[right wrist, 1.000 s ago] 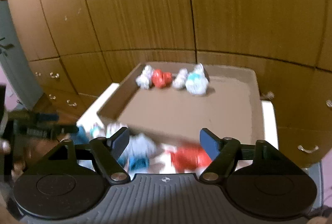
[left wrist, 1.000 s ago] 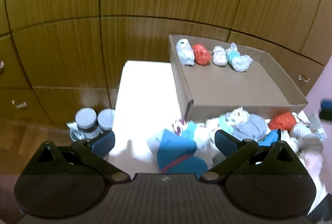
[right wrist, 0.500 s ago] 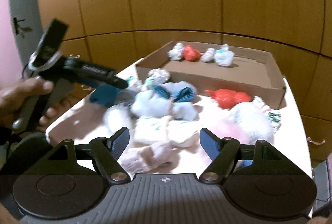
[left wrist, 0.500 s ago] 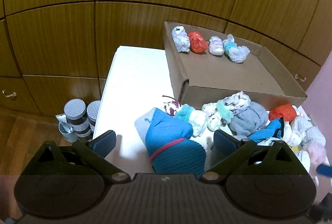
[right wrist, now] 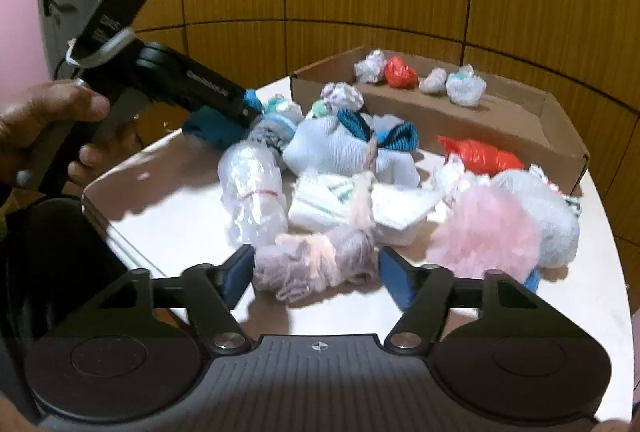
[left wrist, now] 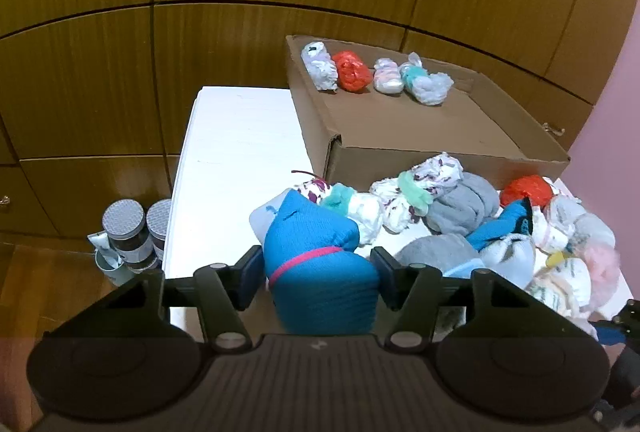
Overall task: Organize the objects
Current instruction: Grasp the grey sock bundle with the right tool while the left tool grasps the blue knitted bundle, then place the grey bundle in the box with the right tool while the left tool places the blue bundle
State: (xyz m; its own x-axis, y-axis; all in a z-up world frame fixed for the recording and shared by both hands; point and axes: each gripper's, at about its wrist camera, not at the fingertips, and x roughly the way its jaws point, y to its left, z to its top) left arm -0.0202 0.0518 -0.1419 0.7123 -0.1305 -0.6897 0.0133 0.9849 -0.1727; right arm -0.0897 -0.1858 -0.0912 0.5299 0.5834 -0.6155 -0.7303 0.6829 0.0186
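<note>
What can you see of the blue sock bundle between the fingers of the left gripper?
The blue sock bundle is a knitted roll tied with a thin pink band. It lies on the white table, nearest of the sock pile. The left gripper has just been closing; both pads now touch its sides.

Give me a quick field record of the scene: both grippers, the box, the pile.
left gripper: jaws just closing, pads against blue rolled sock bundle with pink band
right gripper: jaws just closing around mauve rolled sock bundle, right pad not yet touching
brown cardboard box: four sock bundles along far wall
white table: loose pile before box
</note>
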